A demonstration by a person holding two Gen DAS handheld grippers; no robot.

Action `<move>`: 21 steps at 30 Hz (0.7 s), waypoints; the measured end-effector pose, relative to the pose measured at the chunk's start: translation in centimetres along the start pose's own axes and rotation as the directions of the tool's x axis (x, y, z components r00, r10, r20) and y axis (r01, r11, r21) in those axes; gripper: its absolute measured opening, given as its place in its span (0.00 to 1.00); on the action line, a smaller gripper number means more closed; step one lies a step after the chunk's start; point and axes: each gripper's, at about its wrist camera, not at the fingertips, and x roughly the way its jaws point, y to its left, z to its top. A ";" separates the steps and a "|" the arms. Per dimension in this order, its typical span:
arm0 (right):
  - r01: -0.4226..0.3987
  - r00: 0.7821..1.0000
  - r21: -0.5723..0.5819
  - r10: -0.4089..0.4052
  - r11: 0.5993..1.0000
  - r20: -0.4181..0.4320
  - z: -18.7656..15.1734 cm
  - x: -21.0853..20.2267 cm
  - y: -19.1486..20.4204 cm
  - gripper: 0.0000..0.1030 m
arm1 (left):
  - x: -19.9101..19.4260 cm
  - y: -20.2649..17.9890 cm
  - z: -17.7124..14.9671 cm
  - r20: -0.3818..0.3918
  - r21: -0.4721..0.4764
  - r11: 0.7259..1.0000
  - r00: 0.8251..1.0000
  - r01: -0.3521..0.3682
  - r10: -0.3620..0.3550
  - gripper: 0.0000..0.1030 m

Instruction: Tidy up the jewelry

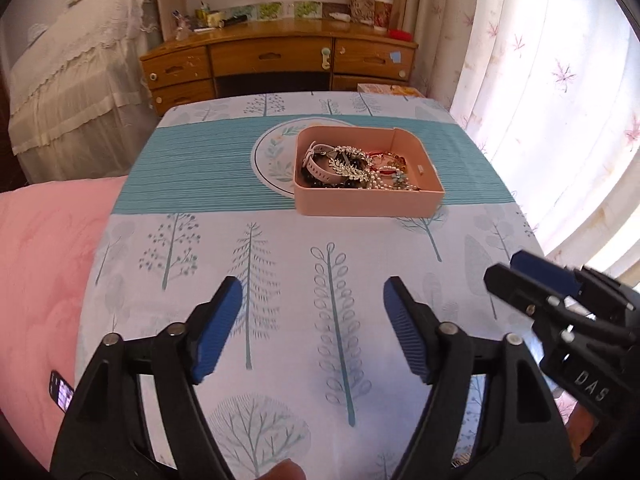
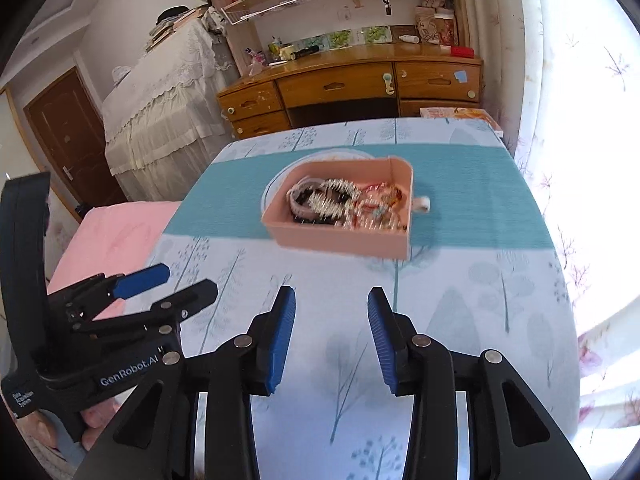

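Looks like wrap-up or a pause: left gripper (image 1: 312, 330) spread wide, right gripper (image 2: 331, 342) partly spread, both empty. Jewelry (image 1: 352, 168) heaped in pink tray (image 1: 368, 200) well ahead. Next: reach forward, maybe sort the blurry tangle.

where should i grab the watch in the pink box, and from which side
Probably the pale strap loop of the watch, coming from above: it arches up at the left end of the pink box, clear of the tangled jewelry, and the box walls block a side approach.

Bare bedspread (image 1: 280, 248) before pink tray (image 1: 368, 200)
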 end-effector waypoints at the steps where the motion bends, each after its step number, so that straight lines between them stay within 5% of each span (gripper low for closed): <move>1: -0.001 1.000 0.001 0.001 1.000 0.006 -1.0 -0.7 0.3 0.39 | -0.9 0.0 -0.7 0.020 -0.004 1.000 1.000 -0.002 0.002 0.75; 6: -0.001 0.998 0.016 0.000 1.000 0.057 -4.9 -3.7 1.2 0.61 | -3.8 -0.4 -3.1 0.085 -0.025 0.999 0.995 -0.042 0.044 0.80; 12: 0.009 0.998 0.038 -0.011 0.999 0.065 -6.9 -5.1 1.2 0.61 | -3.9 -1.0 -4.6 0.043 -0.044 0.997 0.997 -0.064 0.066 0.81; 21: 0.013 0.997 0.031 -0.015 0.999 0.080 -6.8 -5.4 1.2 0.61 | -4.6 -1.3 -5.1 0.085 -0.050 0.995 0.992 -0.086 0.090 0.81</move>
